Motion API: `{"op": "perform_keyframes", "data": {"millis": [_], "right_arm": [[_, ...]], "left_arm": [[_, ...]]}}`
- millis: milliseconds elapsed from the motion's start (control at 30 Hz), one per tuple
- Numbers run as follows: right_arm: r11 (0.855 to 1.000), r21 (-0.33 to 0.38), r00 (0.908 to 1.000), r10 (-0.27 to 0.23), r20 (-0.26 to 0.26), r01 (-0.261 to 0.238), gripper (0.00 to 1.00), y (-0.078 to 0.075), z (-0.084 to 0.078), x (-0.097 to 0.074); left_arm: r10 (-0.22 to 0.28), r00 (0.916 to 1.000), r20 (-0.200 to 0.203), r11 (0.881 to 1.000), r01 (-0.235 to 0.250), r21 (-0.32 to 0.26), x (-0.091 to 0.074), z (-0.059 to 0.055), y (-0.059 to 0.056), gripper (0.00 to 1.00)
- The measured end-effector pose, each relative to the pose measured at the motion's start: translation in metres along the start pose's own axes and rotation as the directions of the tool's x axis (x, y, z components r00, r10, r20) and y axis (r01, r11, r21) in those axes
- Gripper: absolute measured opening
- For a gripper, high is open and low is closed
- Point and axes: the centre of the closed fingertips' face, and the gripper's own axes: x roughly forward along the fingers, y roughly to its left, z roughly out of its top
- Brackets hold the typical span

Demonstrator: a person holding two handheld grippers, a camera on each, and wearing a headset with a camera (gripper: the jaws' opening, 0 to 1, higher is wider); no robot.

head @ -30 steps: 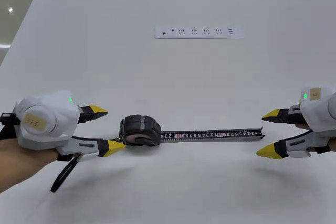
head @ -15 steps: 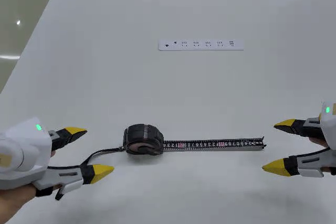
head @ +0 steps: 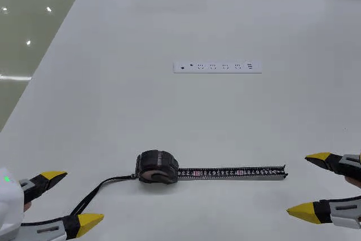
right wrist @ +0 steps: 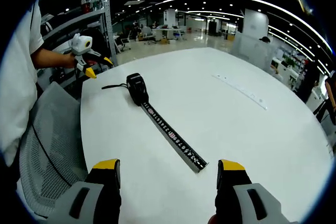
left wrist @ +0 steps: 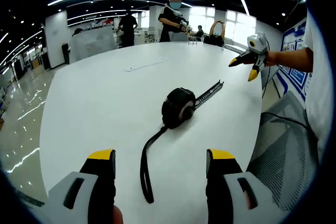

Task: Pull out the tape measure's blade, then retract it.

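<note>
A black tape measure [head: 157,167] lies on the white table [head: 169,105], its blade [head: 231,172] drawn out to the right and lying flat. A black wrist strap [head: 101,190] trails from the case toward the lower left. My left gripper [head: 65,198] is open at the bottom left, well clear of the case, and my right gripper [head: 310,185] is open just past the blade's end. In the left gripper view the tape measure [left wrist: 178,107] sits ahead of the open left gripper [left wrist: 160,157]. In the right gripper view the blade [right wrist: 172,137] runs out between the tips of the open right gripper [right wrist: 170,167].
A white power strip [head: 217,67] lies flat farther back on the table. The table's left edge [head: 39,66] borders a glossy floor. A grey mesh chair [right wrist: 47,150] stands at the near side. People stand at the far end in the left gripper view.
My left gripper has let go of the case and drawn back to the lower left. My right gripper has pulled slightly back from the blade's end. The tape measure stays extended.
</note>
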Motion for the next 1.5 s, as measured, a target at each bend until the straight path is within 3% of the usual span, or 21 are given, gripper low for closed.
{"op": "perform_keyframes", "data": {"millis": [267, 633, 1033, 1500], "right_arm": [[0.999, 0.027, 0.9990, -0.030, 0.034, 0.029, 0.74, 0.010, -0.002, -0.005], [0.996, 0.066, 0.9963, -0.067, 0.053, 0.063, 0.76, 0.021, -0.013, -0.008], [0.990, 0.116, 0.9946, -0.085, 0.059, 0.078, 0.85, 0.031, -0.028, -0.014], [0.981, 0.167, 0.9918, -0.107, 0.071, 0.094, 0.89, 0.049, -0.046, -0.016]], "left_arm": [[0.019, 0.9998, -0.001, 0.999, -0.019, -0.046, -0.013, -0.017, -0.004, 0.67], [0.028, 0.9991, 0.031, 0.997, -0.025, -0.073, -0.024, -0.025, -0.016, 0.70], [0.032, 0.9993, 0.019, 0.993, -0.030, -0.115, -0.033, -0.042, -0.024, 0.78], [0.032, 0.9991, 0.028, 0.987, -0.027, -0.158, -0.036, -0.055, -0.033, 0.85]]}}
